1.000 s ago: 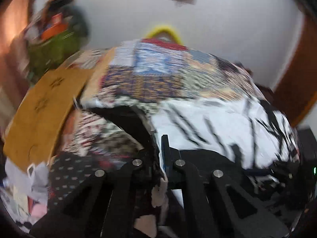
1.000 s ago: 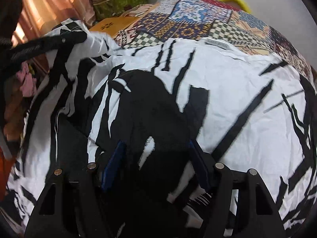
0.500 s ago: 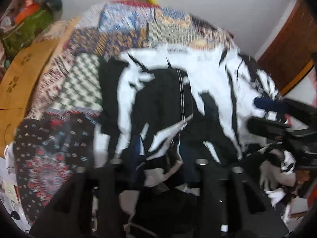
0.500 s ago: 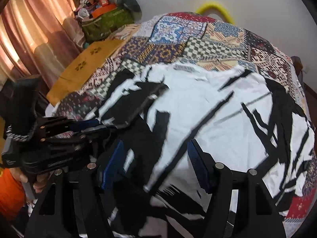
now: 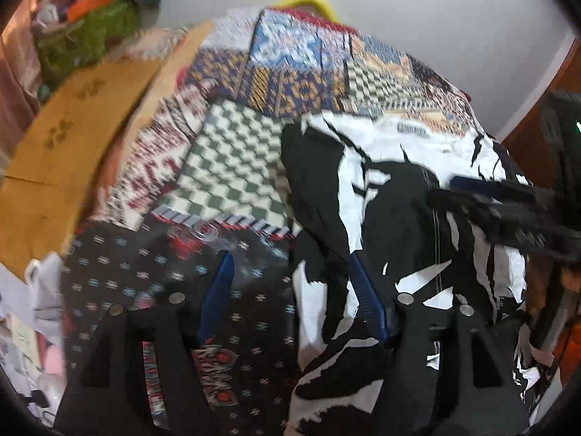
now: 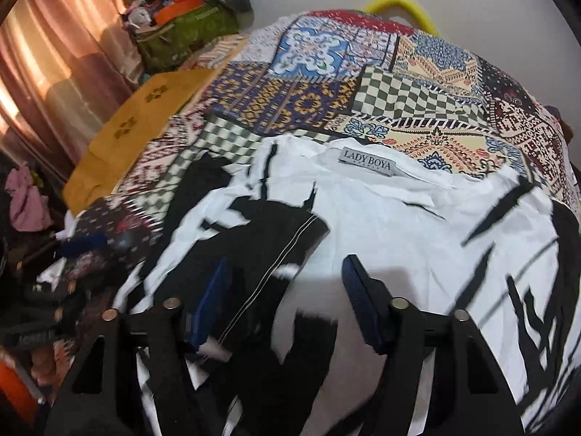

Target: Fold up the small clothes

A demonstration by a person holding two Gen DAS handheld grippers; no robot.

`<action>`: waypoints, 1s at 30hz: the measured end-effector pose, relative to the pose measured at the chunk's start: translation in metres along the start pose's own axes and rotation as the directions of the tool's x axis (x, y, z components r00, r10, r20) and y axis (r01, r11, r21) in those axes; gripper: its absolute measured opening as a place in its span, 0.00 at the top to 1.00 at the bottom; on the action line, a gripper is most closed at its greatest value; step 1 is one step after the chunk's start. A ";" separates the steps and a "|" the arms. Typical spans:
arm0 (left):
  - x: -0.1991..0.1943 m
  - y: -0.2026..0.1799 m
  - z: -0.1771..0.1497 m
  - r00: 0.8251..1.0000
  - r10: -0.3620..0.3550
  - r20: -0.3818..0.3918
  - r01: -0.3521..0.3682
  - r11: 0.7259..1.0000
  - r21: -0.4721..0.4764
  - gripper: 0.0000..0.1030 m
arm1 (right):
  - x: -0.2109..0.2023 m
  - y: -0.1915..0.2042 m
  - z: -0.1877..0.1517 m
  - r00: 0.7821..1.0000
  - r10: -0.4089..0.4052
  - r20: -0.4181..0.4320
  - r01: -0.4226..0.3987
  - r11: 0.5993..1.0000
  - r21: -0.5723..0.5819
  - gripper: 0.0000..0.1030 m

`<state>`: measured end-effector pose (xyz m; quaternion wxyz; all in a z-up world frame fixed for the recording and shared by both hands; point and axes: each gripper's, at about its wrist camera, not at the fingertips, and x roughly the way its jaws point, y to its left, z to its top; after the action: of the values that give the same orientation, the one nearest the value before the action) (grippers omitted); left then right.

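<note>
The bedspread [image 6: 417, 83], a patchwork of checks and tiles, covers the bed and serves as the folding surface, which is why the garment is laid out flat on it rather than held in the air. On it lies the shirt [image 6: 381, 218], white with black slashes, its neck label facing up at the far edge, so the body is spread toward the person for folding. One side panel is turned in over the middle, a dark flap with a stitched hem (it looks like the first fold of the sides).

A tan cardboard sheet [image 6: 138, 134] lies along the bed's far left edge, clear of the work.

The left gripper [image 5: 290, 298] straddles the shirt's left border, one pad over the bedspread and one over cloth; its jaws are opening and nothing is pinched, which reads as letting the folded flap go. The right gripper [image 6: 287, 298] hovers over the shirt's middle beside the flap's hem, its jaws closing with only flat cloth beneath them and no grip visible, probably lining up for the next edge.
</note>
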<state>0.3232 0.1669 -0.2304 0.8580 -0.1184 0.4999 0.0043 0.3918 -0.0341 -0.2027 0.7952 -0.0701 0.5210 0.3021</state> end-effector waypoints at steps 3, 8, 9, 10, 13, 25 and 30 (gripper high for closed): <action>0.017 -0.006 -0.006 1.000 -0.011 -0.021 0.011 1.000 0.025 0.37 | 0.013 -0.001 0.006 1.000 0.005 -0.008 -0.005 1.000 0.007 0.60; 0.029 -0.007 -0.011 0.999 0.011 -0.033 -0.010 1.000 0.025 0.36 | 0.023 0.008 0.009 1.000 -0.006 0.005 0.006 0.999 -0.043 0.90; 0.030 -0.006 -0.011 0.999 0.011 -0.030 -0.011 1.000 0.022 0.36 | 0.023 0.010 0.008 1.000 -0.011 0.009 0.011 0.998 -0.058 0.91; 0.029 -0.005 -0.012 1.000 0.021 -0.023 -0.020 1.000 0.022 0.36 | 0.023 0.012 0.007 1.000 -0.020 0.018 0.021 0.997 -0.074 0.92; 0.027 -0.004 -0.014 0.998 0.061 -0.002 -0.061 0.997 0.042 0.37 | 0.019 0.016 0.007 0.997 -0.047 0.057 0.053 0.993 -0.104 0.94; 0.021 0.005 -0.025 0.992 0.128 -0.004 -0.128 0.991 -0.043 0.37 | 0.014 -0.001 0.010 0.989 -0.117 0.093 0.121 0.992 -0.040 0.95; 0.007 0.005 -0.031 0.987 0.162 -0.020 -0.163 0.985 -0.052 0.37 | -0.009 -0.012 0.005 0.984 -0.130 0.120 0.127 0.992 0.026 0.91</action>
<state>0.2998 0.1650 -0.2523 0.8472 -0.1003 0.5144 0.0866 0.3994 -0.0455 -0.1950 0.8439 -0.0776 0.4689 0.2490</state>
